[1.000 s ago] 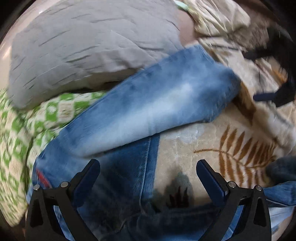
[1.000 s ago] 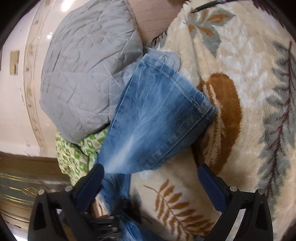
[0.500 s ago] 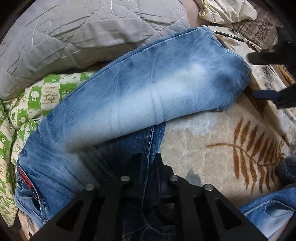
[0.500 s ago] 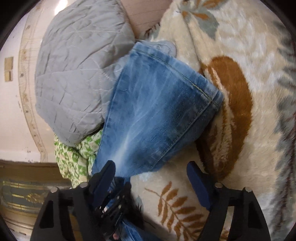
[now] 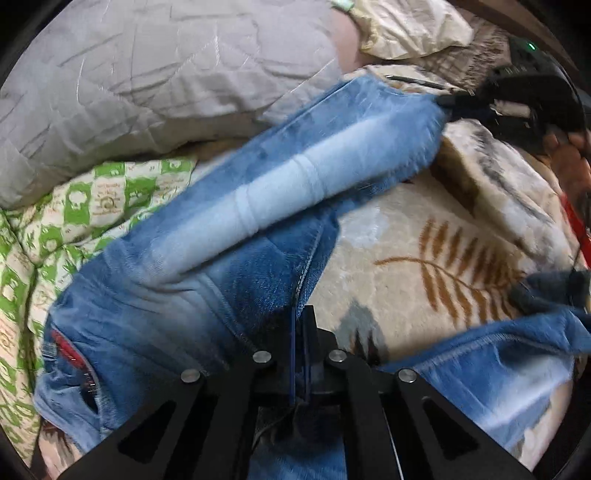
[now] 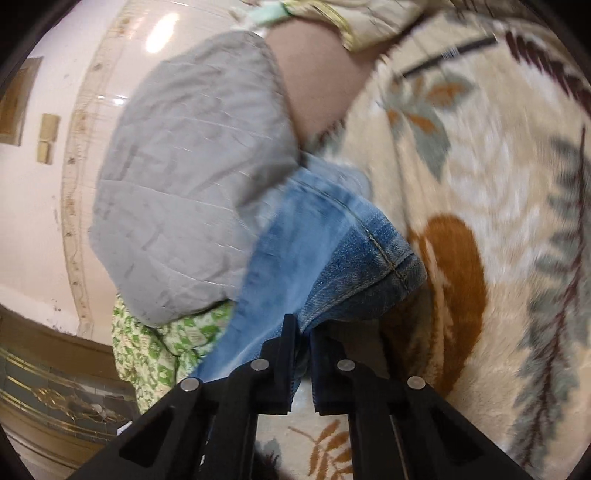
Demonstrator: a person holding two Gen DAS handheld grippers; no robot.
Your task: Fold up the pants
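Note:
Faded blue jeans [image 5: 258,199] lie across a cream blanket with leaf prints [image 5: 424,236]. One leg runs up to the right, the other leg [image 5: 491,373] lies at the lower right. My left gripper [image 5: 300,321] is shut on the denim along the inner seam near the crotch. My right gripper [image 6: 303,332] is shut on the edge of the upper leg just below its hem [image 6: 373,236]; in the left wrist view it shows as a black shape [image 5: 480,103] at that leg's end. The leg end is lifted off the blanket.
A grey quilted cushion [image 5: 147,81] lies behind the jeans, touching the upper leg. A green and white patterned cloth [image 5: 74,214] sits left of the waist. A cream pillow [image 5: 406,26] is at the back. A pale wall [image 6: 44,221] stands beyond the bed's edge.
Both grippers went from wide open to shut on the denim. The left closed first on the inner seam, then the right closed on the leg near the hem, which now lifts.

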